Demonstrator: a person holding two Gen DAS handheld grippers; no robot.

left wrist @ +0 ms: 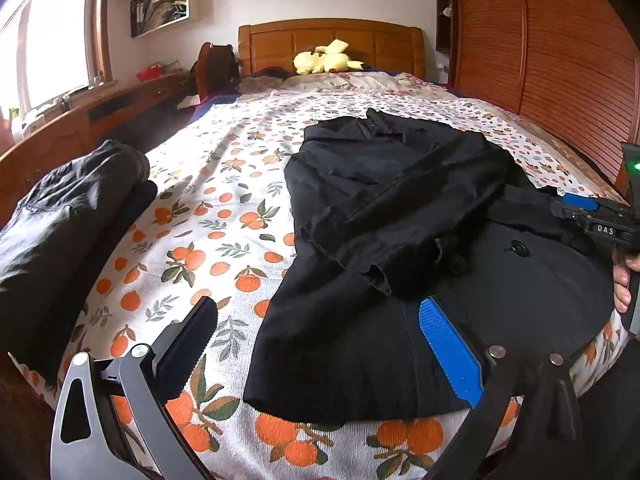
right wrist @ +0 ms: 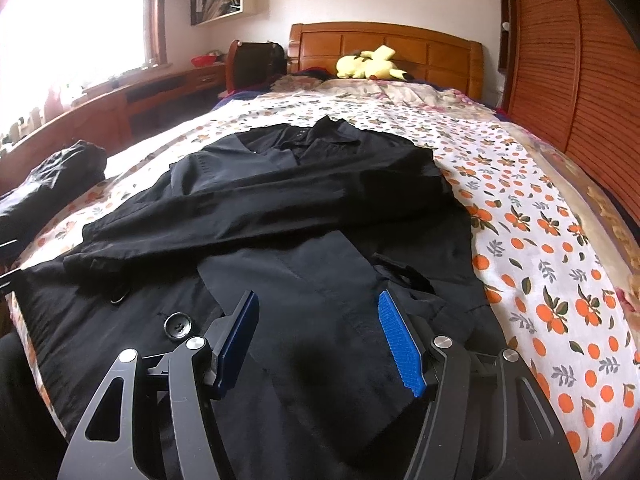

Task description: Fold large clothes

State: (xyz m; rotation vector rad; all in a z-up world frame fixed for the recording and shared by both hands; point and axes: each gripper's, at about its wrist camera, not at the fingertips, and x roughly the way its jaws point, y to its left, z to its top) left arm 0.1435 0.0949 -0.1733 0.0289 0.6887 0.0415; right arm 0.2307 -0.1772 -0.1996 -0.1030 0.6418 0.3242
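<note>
While the hem waits: both sets of tongs sit at the near edge of the bed and grip nothing, so the step in hand looks like the pause between two folds.
Far left: a dark crumpled garment of thin shiny cloth (left wrist: 68,216) lies bunched at the bed's left edge, well apart from the work and apparently not part of this fold.
Bed: the bedspread, white cotton printed with oranges and green leaves (left wrist: 208,216), carries everything.
Left tongs (left wrist: 320,344): jaws stand wide with nothing between them; one dark pad hangs over bare bedspread, the blue ribbed pad over the coat's near left portion.
Task's thing: the large black coat of matte woven cloth (right wrist: 320,208) lies spread along the middle of the bed, collar towards the wooden headboard (left wrist: 332,40), hem nearest the cameras, a sleeve laid across its front.
Button: a round black button (right wrist: 178,326) shows on the front panel, just left of the right tongs.
Right tongs (right wrist: 320,340): jaws stand partly open, hovering low over the coat's lower front; no cloth is pinched, and I cannot tell whether the pads brush it.
Progress, as I judge it: sleeve folded in, body not yet folded lengthwise.
Next move calls for: each set of tongs to close on a hem corner, taking all layers, then lifting together towards the collar so the sleeve stays put.
Risk: the crossed sleeve may slide off.
</note>
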